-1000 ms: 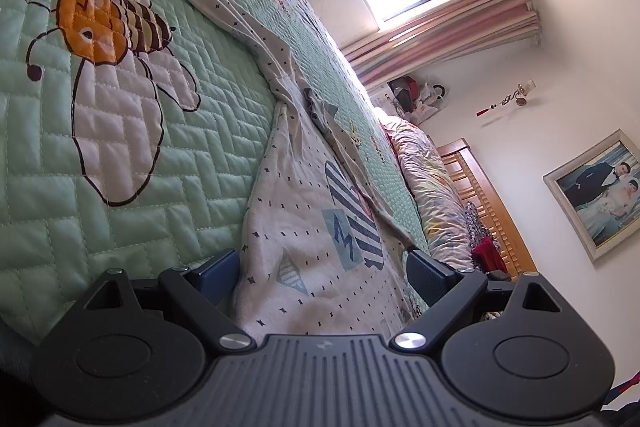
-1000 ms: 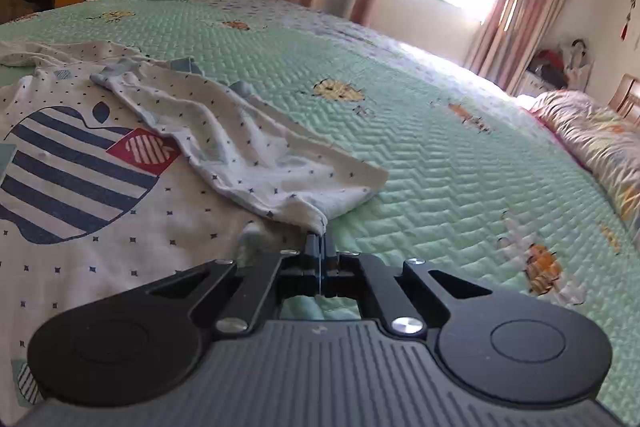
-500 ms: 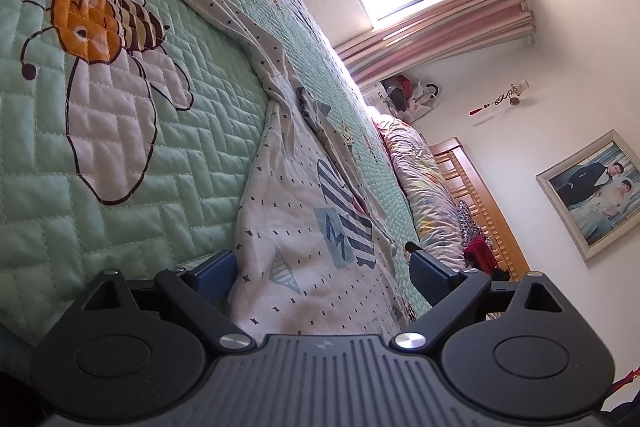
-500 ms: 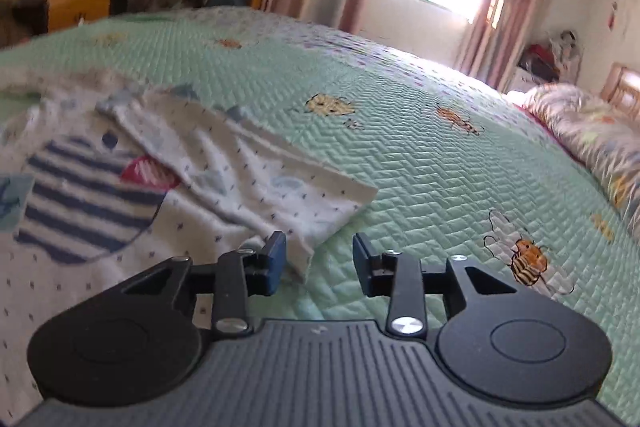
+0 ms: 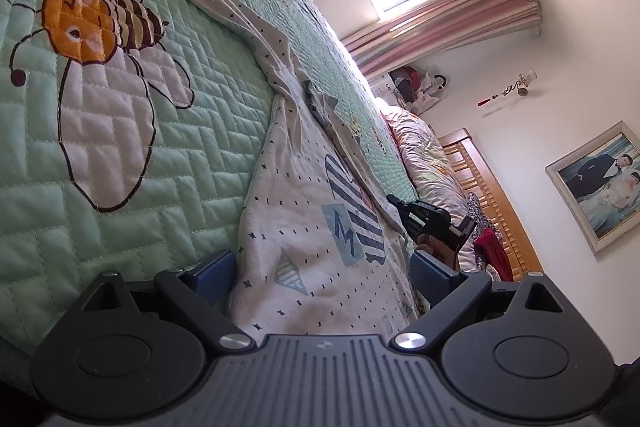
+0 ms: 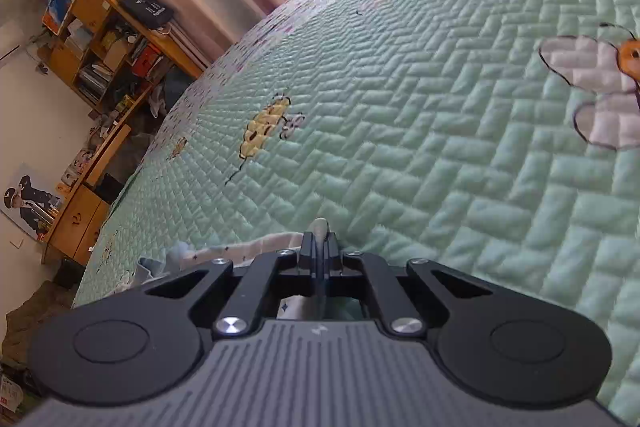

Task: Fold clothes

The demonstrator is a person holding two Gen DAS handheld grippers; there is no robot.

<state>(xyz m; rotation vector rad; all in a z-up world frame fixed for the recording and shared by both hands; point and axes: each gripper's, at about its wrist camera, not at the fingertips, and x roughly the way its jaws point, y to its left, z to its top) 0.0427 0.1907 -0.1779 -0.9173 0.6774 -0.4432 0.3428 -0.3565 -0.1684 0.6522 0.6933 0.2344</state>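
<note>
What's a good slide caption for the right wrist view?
Right claw shut on white garment's edge above green bee-print quilt.

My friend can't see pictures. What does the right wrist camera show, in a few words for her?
The right gripper has its jaws shut on a bit of white dotted garment, just above a mint-green quilted bedspread with embroidered bees. A cluttered wooden bookshelf and a sunlit window with pink curtains are behind.

The right gripper (image 6: 320,247) now pinches the garment's (image 6: 224,251) hem (jaws parted half a second ago), rolled, appearing at the left view's 3 o'clock.
</note>
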